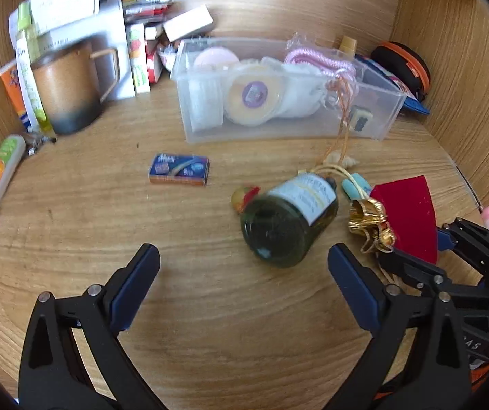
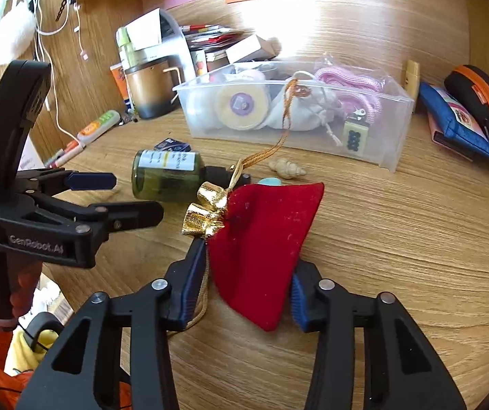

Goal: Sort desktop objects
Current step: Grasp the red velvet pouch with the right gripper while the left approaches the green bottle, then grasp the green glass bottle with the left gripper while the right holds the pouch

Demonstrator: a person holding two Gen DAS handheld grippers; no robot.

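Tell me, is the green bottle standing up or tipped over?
Tipped over. The green bottle lies on its side on the desk, its base toward the left gripper.

Black tool point(image 2: 241, 287) frames, blue pads point(image 2: 189, 273), silver rivets, "GenRobot.AI" lettering.

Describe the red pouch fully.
The red pouch looks like velvet, flat and seemingly empty, with a crinkled gold foil neck and a gold drawstring. It lies on the wooden desk, neck towards the green bottle. The right gripper has its fingers at both sides of the pouch's lower end, seemingly gripping it.
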